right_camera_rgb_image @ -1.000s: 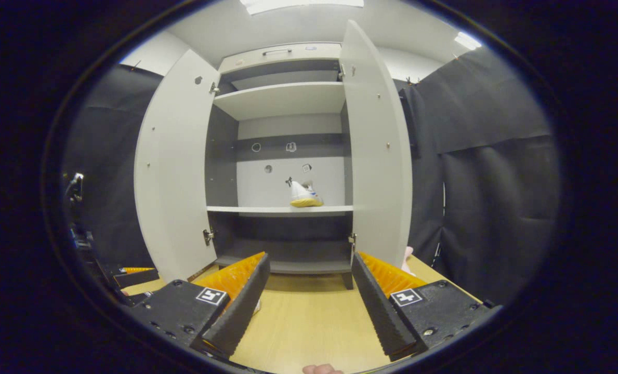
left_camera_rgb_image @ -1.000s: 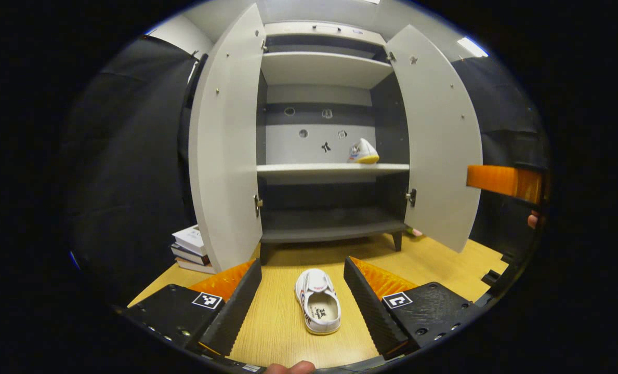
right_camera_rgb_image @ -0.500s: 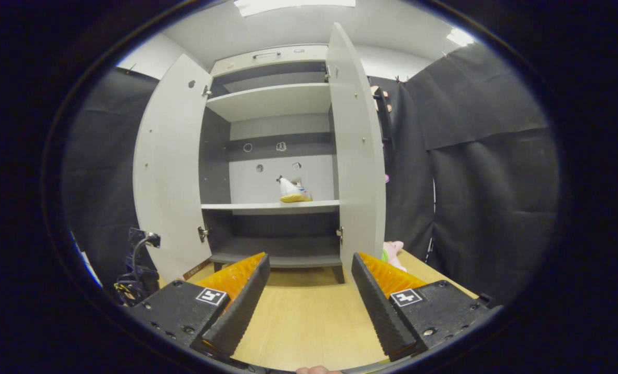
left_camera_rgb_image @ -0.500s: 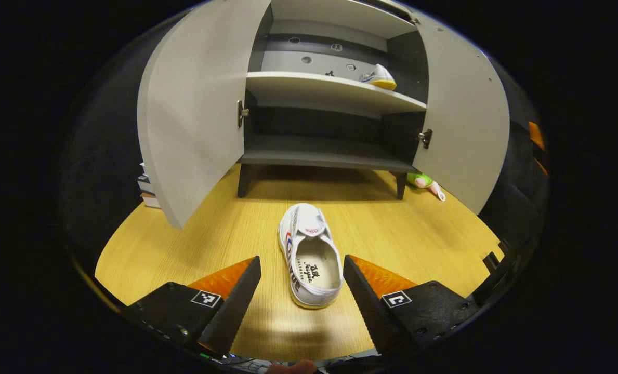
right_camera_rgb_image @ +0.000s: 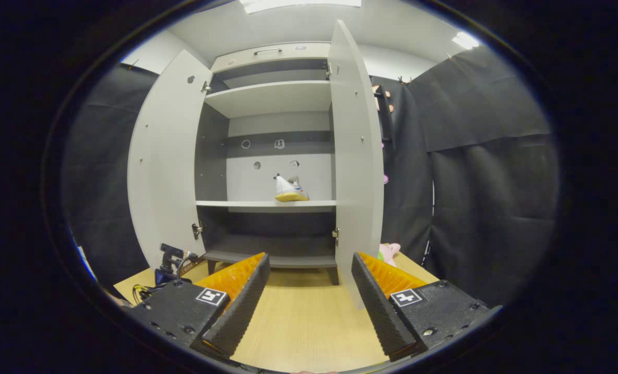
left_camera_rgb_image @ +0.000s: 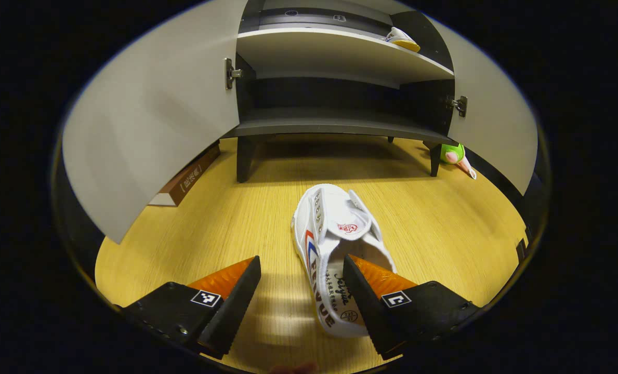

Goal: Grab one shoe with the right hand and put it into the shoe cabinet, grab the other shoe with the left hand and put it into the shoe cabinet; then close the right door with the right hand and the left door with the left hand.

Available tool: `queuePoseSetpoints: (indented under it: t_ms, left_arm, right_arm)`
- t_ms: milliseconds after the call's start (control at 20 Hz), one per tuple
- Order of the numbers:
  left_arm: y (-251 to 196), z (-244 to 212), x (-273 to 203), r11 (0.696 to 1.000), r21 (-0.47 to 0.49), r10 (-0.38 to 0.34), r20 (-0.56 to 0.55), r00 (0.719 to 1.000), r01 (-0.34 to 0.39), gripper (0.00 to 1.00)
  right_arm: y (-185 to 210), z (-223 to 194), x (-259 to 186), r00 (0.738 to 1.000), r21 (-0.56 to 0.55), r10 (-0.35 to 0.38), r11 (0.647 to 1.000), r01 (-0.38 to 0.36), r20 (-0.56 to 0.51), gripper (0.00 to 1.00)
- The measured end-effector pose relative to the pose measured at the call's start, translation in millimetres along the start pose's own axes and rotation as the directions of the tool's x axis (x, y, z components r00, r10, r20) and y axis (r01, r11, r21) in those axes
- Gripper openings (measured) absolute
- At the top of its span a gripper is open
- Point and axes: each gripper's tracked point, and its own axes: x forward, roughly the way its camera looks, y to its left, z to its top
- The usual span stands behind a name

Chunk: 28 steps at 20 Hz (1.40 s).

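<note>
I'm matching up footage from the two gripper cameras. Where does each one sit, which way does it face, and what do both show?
Left gripper view: rides the open left gripper, low, tilted down at the white canvas shoe on the wooden floor.
Right gripper view: rides the open right gripper, level, facing the grey open shoe cabinet.
Shared: the cabinet, its middle shelf holding the yellow-soled white shoe, both doors open.

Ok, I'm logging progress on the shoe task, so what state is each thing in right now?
White canvas shoe on the wooden floor: upright, not gripped.
White shoe with yellow sole: resting on the middle shelf.
Grey shoe cabinet: open.
Left cabinet door: open.
Right cabinet door: open.
Left gripper: open, one finger over the floor shoe's opening.
Right gripper: open, empty.
</note>
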Motion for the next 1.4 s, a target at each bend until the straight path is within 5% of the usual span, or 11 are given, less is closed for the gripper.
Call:
queuePoseSetpoints:
  t_ms: [400,450,500,550,600,700,750,800,900,950,1400]
  left_arm:
    - [6.5,22.8,43.1,1.0,-0.026,0.002,0.052,0.999,0.0,0.91]
    - [5.9,25.0,46.2,1.0,-0.022,-0.002,0.056,0.998,0.004,0.7]
    - [1.7,28.1,49.2,1.0,-0.027,-0.014,0.069,0.998,0.016,0.79]
    - [-2.1,28.8,49.1,1.0,-0.026,-0.015,0.078,0.997,0.017,0.7]
    - [-1.2,30.9,47.6,1.0,-0.009,0.005,0.093,0.996,-0.005,0.75]
    - [11.1,32.9,49.1,0.996,0.02,0.083,0.12,0.989,-0.086,0.59]
    - [12.6,32.4,48.5,0.995,0.012,0.092,0.121,0.988,-0.094,0.26]
    - [11.6,36.3,48.9,0.996,0.004,0.09,0.137,0.986,-0.092,0.15]
    - [10.0,32.5,46.0,0.998,-0.011,0.06,0.117,0.991,-0.059,0.2]
    - [8.6,33.3,41.9,0.999,-0.02,0.042,0.118,0.992,-0.04,0.04]
    - [-4.6,115.7,-93.6,0.998,0.019,0.053,0.29,0.956,-0.061,0.02]
  right_arm:
    - [1.8,-12.9,22.0,0.999,-0.026,-0.003,1.0,0.002,-0.051,0.99]
    - [3.9,-13.7,24.6,0.998,-0.027,-0.001,1.0,0.0,-0.057,0.99]
    - [5.3,-15.8,27.9,0.998,-0.028,0.002,1.0,-0.003,-0.064,0.99]
    - [7.3,-17.2,30.3,0.998,-0.029,0.005,1.0,-0.007,-0.07,0.99]
    - [9.1,-17.9,32.3,0.997,-0.028,0.008,1.0,-0.01,-0.073,0.99]
    - [13.0,-20.6,35.4,0.997,-0.031,0.013,0.999,-0.016,-0.08,1.0]
    - [14.1,-22.5,36.4,0.996,-0.035,0.014,0.999,-0.017,-0.084,0.99]
    - [15.4,-23.9,37.3,0.996,-0.041,0.017,0.999,-0.021,-0.088,0.99]
    - [19.0,-25.8,38.5,0.995,-0.051,0.026,0.998,-0.031,-0.093,0.99]
    - [21.0,-26.7,38.8,0.995,-0.056,0.031,0.998,-0.037,-0.097,0.99]
    - [53.1,-18.9,44.5,0.99,-0.07,0.119,0.99,-0.124,-0.074,0.99]
